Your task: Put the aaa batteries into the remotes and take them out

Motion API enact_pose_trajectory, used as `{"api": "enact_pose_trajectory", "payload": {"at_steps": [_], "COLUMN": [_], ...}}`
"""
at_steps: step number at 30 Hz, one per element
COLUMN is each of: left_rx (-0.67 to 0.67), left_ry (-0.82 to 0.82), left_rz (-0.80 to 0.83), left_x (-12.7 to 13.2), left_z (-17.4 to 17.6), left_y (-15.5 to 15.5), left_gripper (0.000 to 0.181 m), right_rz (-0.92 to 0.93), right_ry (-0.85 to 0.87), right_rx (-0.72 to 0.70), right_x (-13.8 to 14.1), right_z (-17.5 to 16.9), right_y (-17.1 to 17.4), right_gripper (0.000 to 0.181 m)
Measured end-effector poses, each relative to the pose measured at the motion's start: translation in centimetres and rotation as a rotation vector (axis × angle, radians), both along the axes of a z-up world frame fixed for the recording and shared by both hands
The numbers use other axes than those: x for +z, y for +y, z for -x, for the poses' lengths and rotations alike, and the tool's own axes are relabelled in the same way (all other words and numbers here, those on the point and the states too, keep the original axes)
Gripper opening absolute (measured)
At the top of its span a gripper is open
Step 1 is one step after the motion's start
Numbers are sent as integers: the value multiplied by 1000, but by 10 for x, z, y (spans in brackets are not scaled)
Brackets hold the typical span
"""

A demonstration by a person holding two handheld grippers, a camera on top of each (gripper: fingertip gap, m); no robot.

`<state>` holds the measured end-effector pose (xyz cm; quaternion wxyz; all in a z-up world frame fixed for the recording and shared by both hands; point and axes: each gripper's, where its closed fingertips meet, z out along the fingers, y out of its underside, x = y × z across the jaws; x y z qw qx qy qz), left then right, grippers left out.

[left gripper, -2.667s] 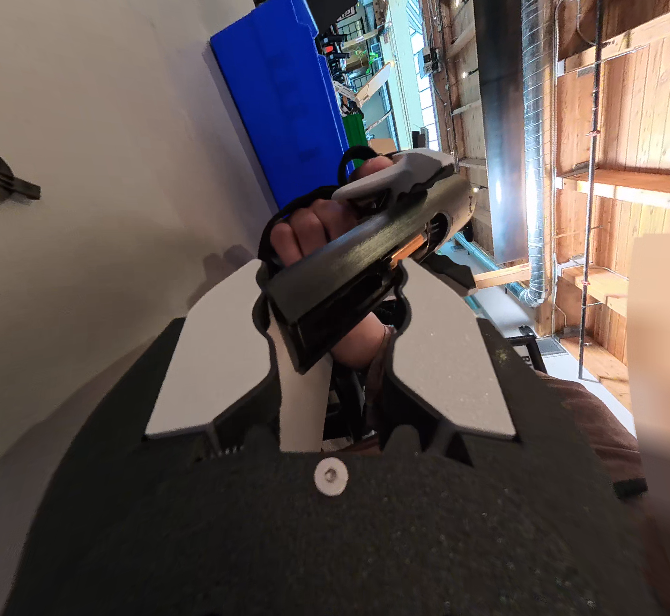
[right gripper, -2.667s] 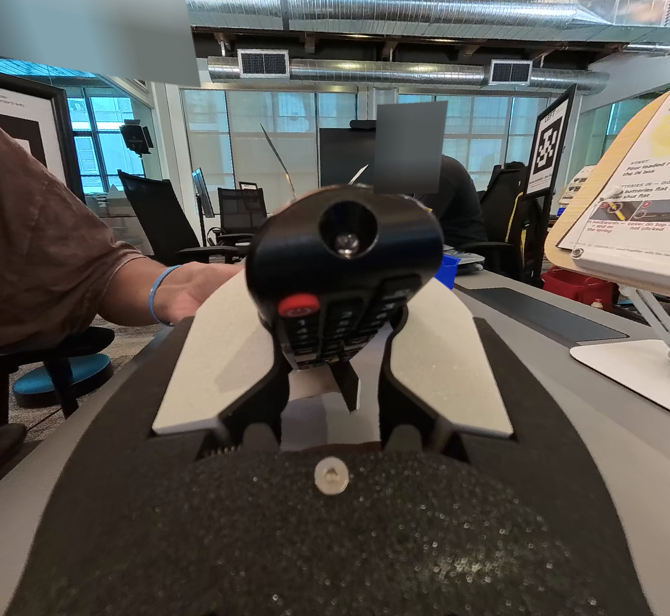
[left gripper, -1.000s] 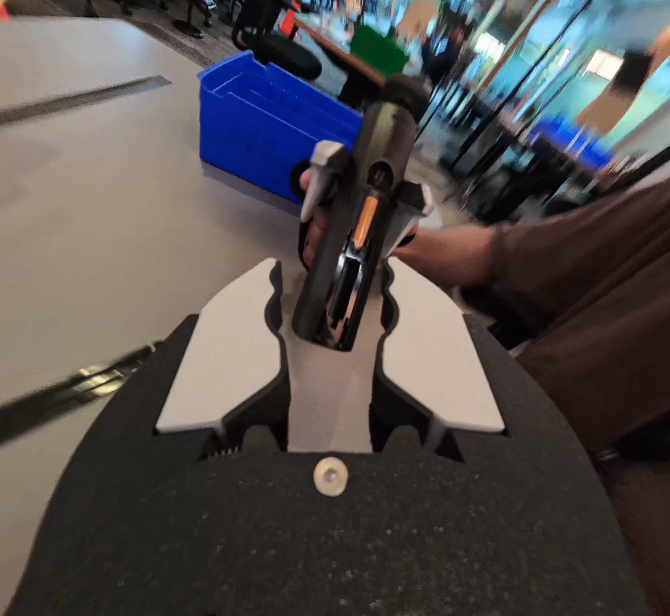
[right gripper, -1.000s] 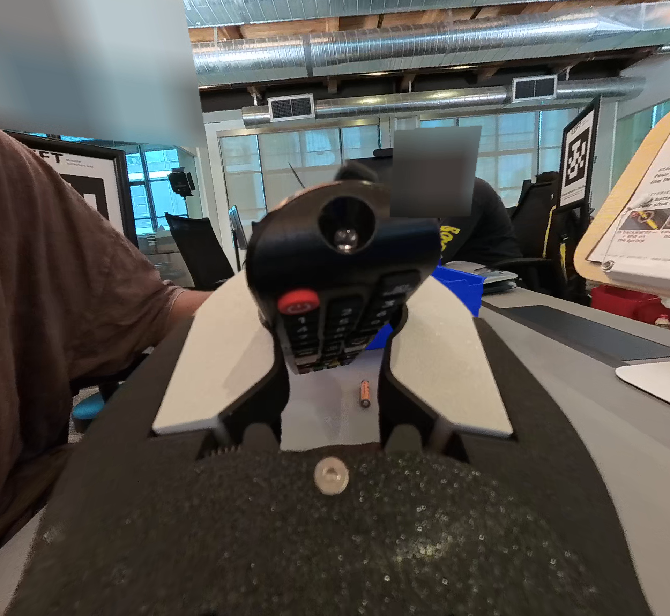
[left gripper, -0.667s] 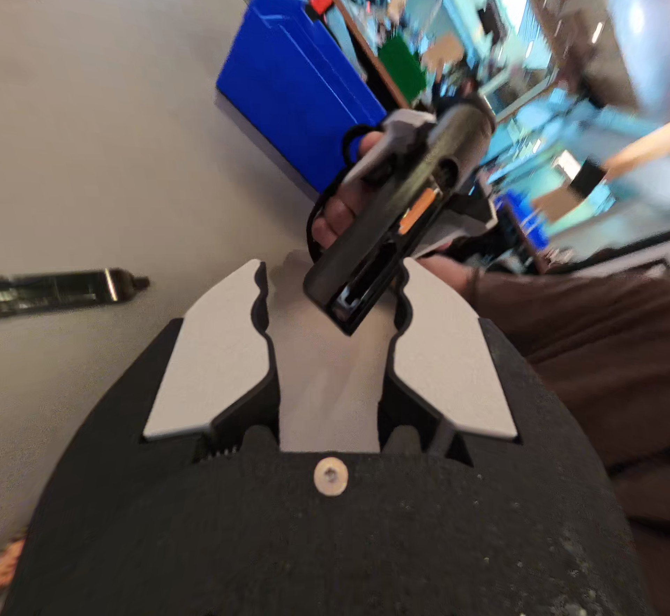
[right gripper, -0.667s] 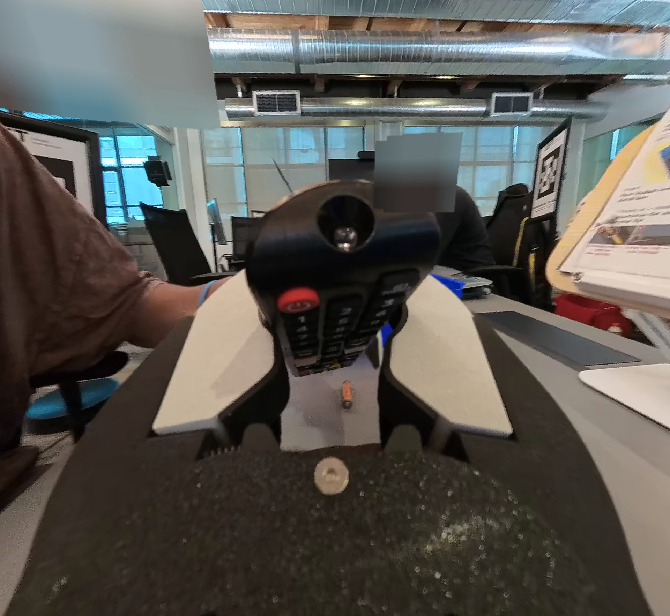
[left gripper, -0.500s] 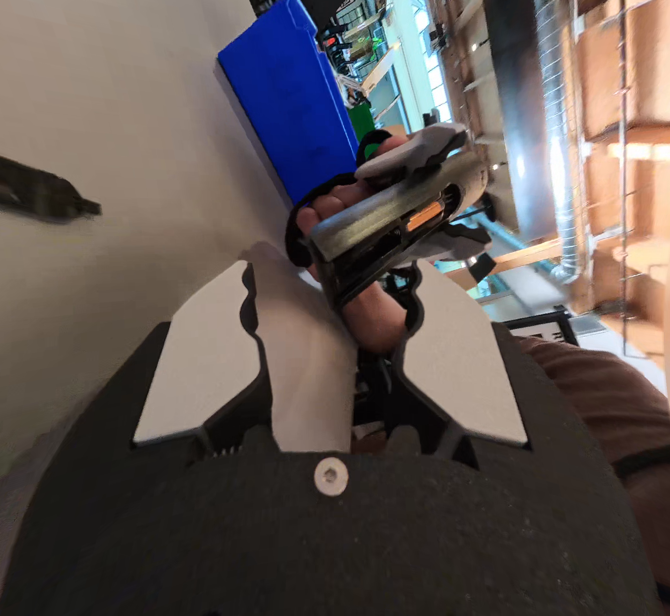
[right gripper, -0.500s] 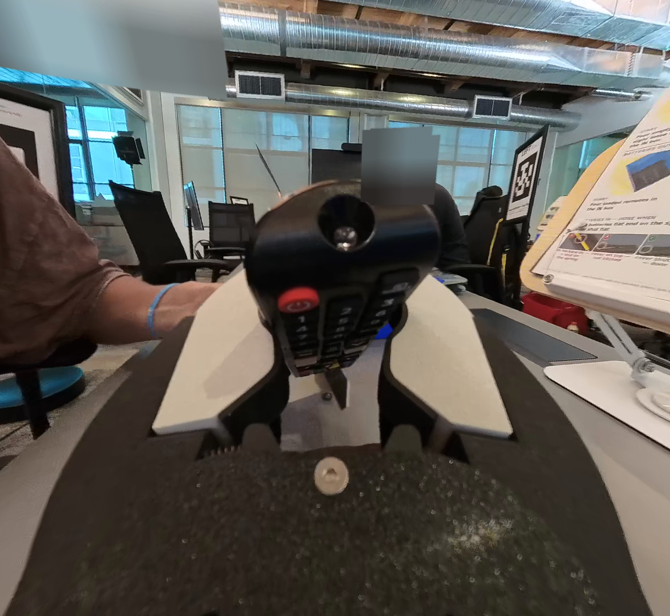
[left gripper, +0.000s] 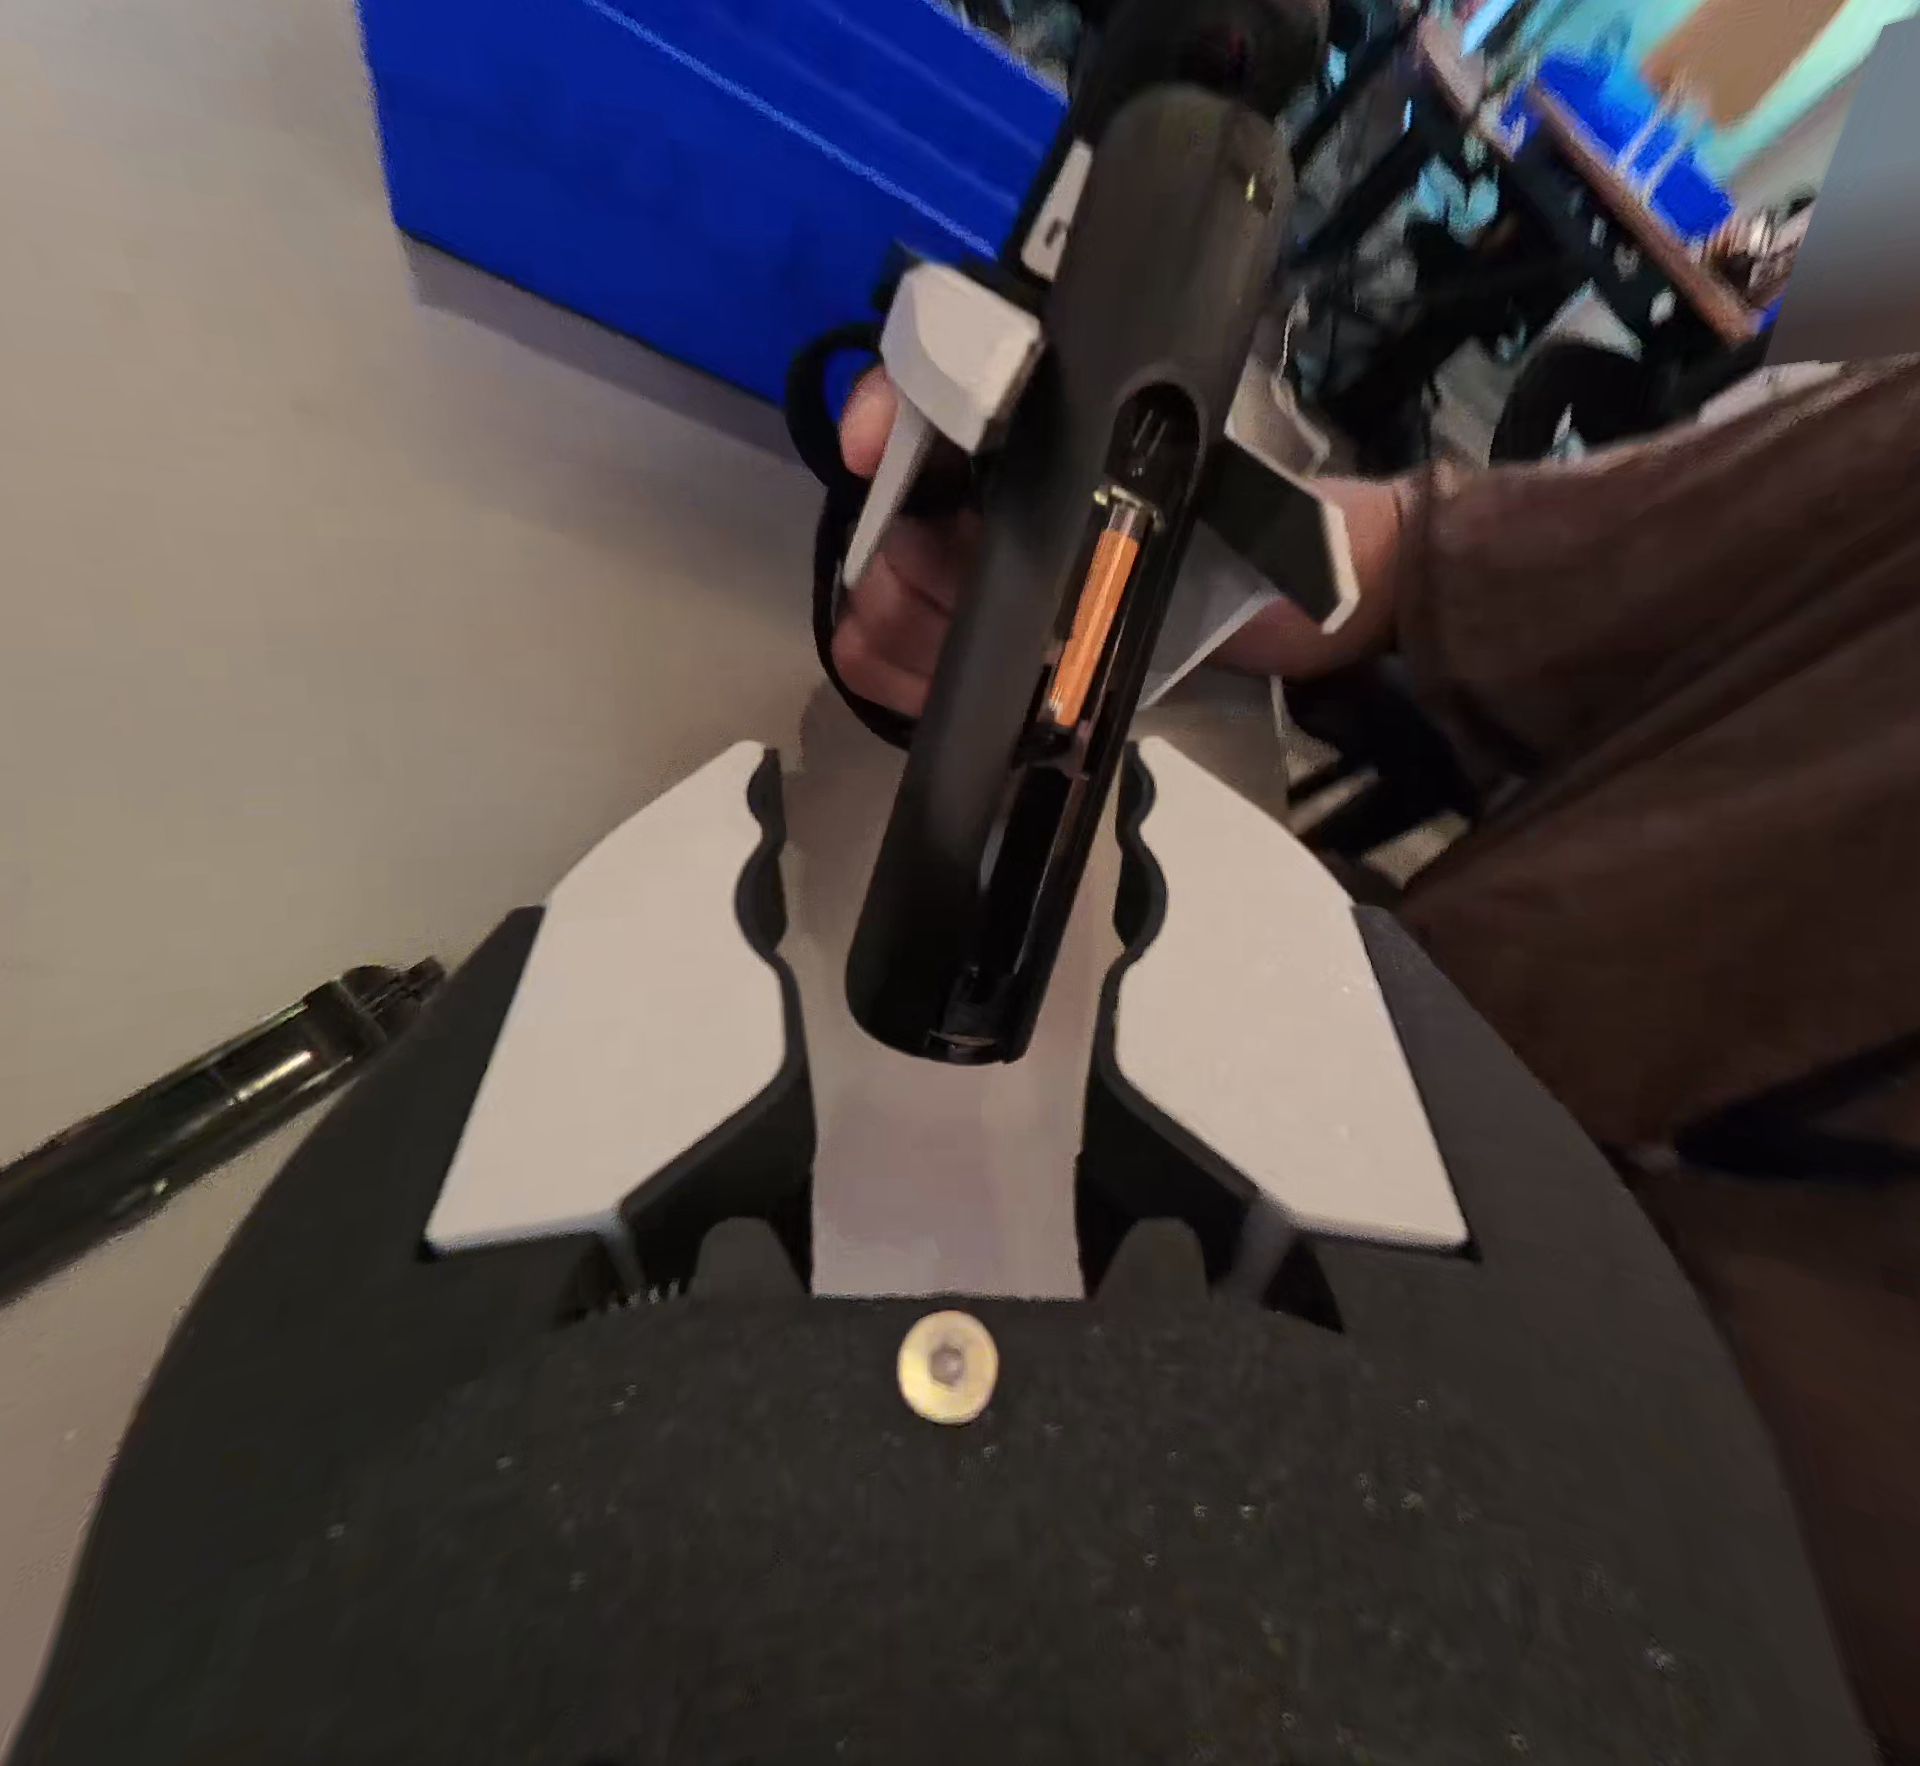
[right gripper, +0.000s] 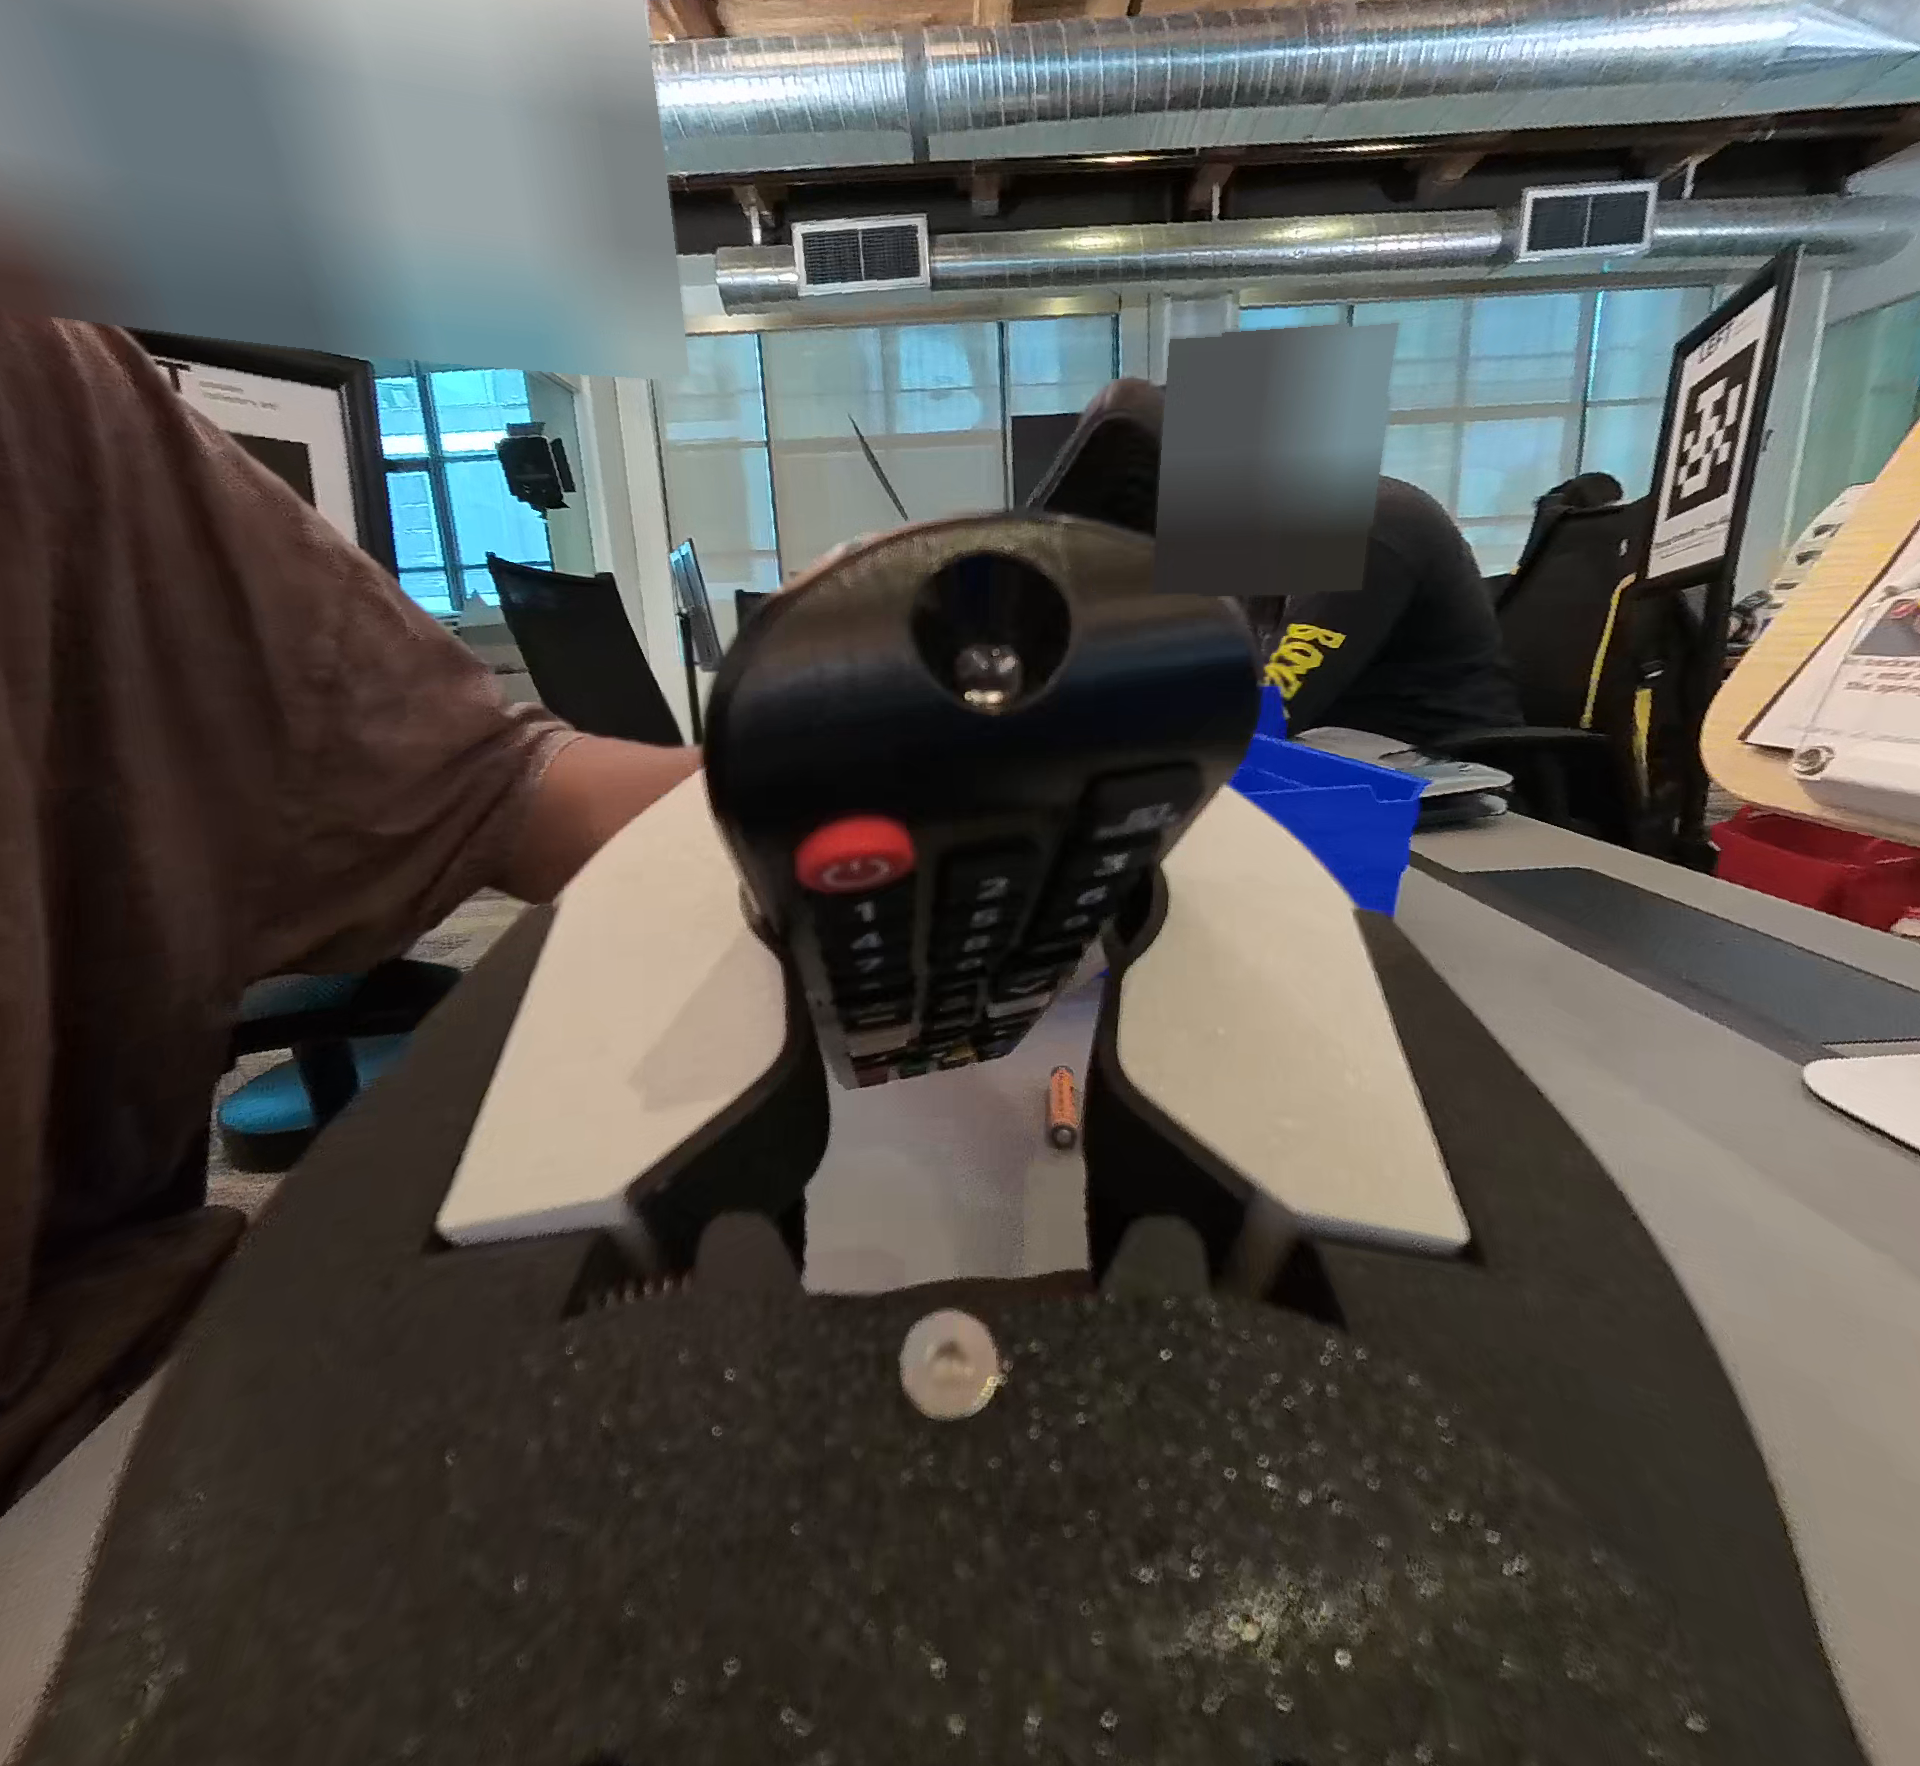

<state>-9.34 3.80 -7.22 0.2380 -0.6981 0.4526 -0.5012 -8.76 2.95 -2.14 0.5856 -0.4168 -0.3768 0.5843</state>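
remote [right gripper: 982, 781], black with a red power button, sits clamped between the two pale fingers of the right gripper [right gripper: 961, 927], its front end with the round emitter window pointing away from the wrist and its keypad facing down toward the grey table [right gripper: 1621, 1145]. from the left wrist view the same remote [left gripper: 1049, 636] is seen from behind, held up above the table [left gripper: 312, 573] with its battery bay uncovered; one orange aaa battery [left gripper: 1086, 620] lies in the bay, and the slot nearer the camera looks empty. the right gripper's [left gripper: 1091, 469] grey fingers grip the remote's sides there, with the person's hand [left gripper: 894, 563] behind. the left gripper [left gripper: 945, 895] stands spread wide, holding nothing; the remote's rear end hangs between its fingers, and i cannot tell whether it touches them. a second orange aaa battery [right gripper: 1062, 1105] lies loose on the table under the remote. a blue bin [left gripper: 665, 116] stands farther back on the table, and a black stick-like object [left gripper: 197, 1108], blurred, lies at the left edge. the person's brown sleeve [left gripper: 1662, 729] fills the right side.
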Motion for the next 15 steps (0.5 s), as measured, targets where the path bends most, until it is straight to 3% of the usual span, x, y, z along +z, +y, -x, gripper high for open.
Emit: {"api": "enact_pose_trajectory", "payload": {"at_steps": [3,7,10,15], "left_rx": [-127,-157,-160,-160], "left_ry": [40,-36,-108,-93], "left_rz": [42,156,233,223], "left_x": [-3,3,7,-1], "left_z": [-8,-15,-14,-13], "left_y": [-11,-11,-9,-11], "left_gripper": [50,32,30,31], "right_rz": [5,18,36,29], "right_ry": [3,11,35,15], "right_rx": [19,24,36,32], "right_x": [1,1,4,0], "right_z": [0,-2,-4,-1], "right_y": [-2,0,1,0], "right_gripper": [60,60,60,59]}}
